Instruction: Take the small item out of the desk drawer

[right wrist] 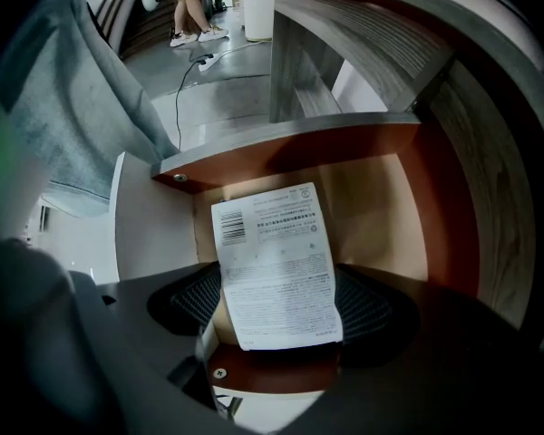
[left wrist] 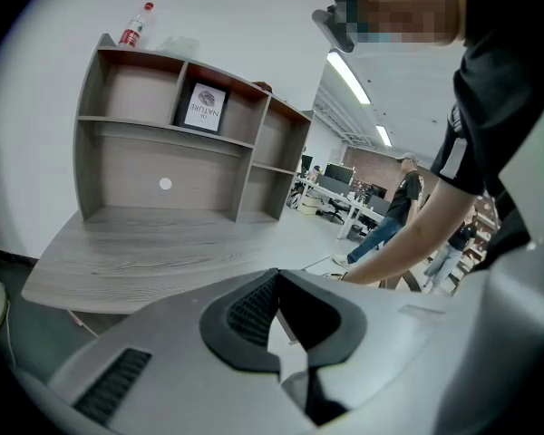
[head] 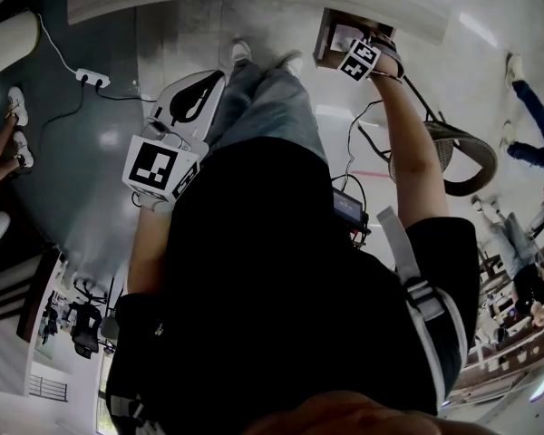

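White packet [right wrist: 274,265] between right gripper [right wrist: 279,302] jaws; grip unclear

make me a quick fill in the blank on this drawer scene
The right hand-held gripper grips a flat barcoded packet coloured ___.
The packet is over the brown wooden drawer, which is ___.
The left hand-held gripper has its jaws ___.
Answers: white; open; shut
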The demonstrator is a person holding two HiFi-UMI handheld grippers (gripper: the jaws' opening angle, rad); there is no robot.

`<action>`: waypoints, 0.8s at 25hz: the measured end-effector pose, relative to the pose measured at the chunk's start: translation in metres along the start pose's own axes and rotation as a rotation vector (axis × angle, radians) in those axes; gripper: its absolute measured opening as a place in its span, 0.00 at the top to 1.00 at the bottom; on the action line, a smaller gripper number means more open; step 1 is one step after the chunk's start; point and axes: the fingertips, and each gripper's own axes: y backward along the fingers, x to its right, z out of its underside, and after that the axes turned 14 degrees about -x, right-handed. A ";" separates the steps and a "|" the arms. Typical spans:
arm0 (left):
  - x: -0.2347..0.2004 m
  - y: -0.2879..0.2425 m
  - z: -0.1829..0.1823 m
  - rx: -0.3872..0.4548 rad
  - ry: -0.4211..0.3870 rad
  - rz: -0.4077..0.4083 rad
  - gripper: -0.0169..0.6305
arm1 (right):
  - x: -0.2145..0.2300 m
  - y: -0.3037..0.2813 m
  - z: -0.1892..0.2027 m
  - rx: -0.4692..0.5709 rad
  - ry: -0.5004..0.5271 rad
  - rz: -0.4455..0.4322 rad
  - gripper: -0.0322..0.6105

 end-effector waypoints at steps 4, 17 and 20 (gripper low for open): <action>0.002 0.001 -0.003 0.010 -0.004 0.009 0.96 | 0.004 0.011 0.004 0.007 -0.026 -0.003 0.34; 0.008 0.009 -0.029 0.075 -0.071 0.055 0.96 | 0.010 0.065 0.015 0.000 -0.060 0.007 0.34; 0.006 0.012 -0.039 0.101 -0.079 0.066 0.96 | 0.013 0.085 0.015 0.016 -0.087 0.013 0.34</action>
